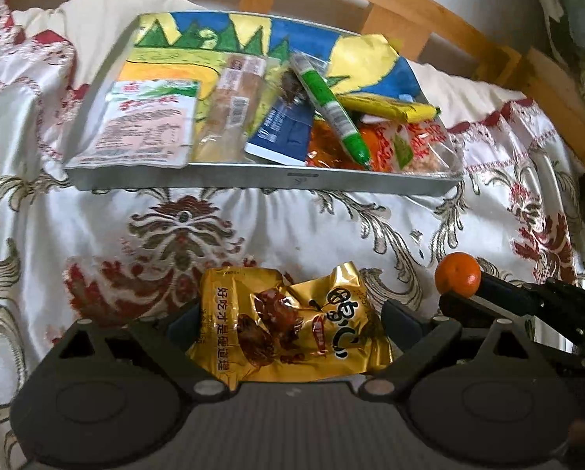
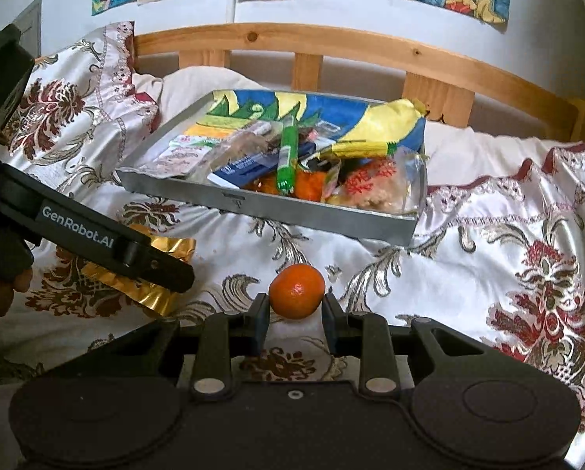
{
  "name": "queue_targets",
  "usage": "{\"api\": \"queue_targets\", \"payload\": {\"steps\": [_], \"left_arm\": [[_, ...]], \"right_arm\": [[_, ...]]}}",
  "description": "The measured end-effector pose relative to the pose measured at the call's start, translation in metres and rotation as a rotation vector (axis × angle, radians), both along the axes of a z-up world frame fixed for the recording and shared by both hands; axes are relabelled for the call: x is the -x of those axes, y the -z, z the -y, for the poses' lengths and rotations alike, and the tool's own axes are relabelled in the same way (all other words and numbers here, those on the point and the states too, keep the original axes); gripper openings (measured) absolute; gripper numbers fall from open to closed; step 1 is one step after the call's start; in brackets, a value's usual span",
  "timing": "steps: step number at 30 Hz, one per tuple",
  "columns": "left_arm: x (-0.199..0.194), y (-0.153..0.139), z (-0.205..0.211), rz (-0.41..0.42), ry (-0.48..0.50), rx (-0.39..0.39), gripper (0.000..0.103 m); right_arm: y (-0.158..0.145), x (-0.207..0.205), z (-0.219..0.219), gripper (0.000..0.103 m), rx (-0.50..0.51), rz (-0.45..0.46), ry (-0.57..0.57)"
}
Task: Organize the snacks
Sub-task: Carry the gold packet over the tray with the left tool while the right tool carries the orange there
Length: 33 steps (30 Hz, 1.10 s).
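A crumpled gold snack bag (image 1: 292, 329) lies on the bedspread between the wide-set fingers of my left gripper (image 1: 288, 315), whose pads press on its two sides. In the right wrist view one left finger (image 2: 163, 270) covers the gold bag (image 2: 151, 297). A small orange mandarin (image 2: 297, 291) is pinched between the pads of my right gripper (image 2: 297, 303), low over the bedspread. The left wrist view shows the mandarin (image 1: 457, 274) at the right. Farther back stands a grey metal tray (image 1: 253, 181), (image 2: 292, 211) holding several snack packets.
In the tray lie a green tube (image 1: 335, 113), a blue packet (image 1: 280, 133), a yellow packet (image 1: 386, 107), a white-pink packet (image 1: 143, 125) and red-orange bags (image 1: 410, 145). A wooden slatted headboard (image 2: 331, 45) and pillows (image 2: 76, 90) stand behind. A hand (image 2: 2, 293) holds the left gripper.
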<state>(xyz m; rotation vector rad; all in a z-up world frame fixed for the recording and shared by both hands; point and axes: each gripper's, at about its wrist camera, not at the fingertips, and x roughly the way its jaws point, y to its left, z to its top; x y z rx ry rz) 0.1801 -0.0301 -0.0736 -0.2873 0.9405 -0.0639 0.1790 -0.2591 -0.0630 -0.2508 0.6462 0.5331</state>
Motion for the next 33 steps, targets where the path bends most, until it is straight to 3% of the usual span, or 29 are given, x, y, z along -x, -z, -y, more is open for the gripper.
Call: {"api": "queue_targets", "payload": {"steps": [11,23,33], "left_arm": [[-0.005,-0.029,-0.013,0.109,-0.036,-0.023,0.097],[-0.073,-0.058,-0.016,0.199,-0.098,-0.054,0.097],[-0.12,-0.055,0.002,0.203,-0.095,-0.055,0.097]], "right_arm": [[-0.005,-0.007,-0.012,0.031,-0.04,0.119,-0.007],[-0.008,-0.045,-0.024,0.031,-0.085,0.264,0.033],[0.004,-0.073,-0.018,0.031,-0.052,0.204,0.076]]}}
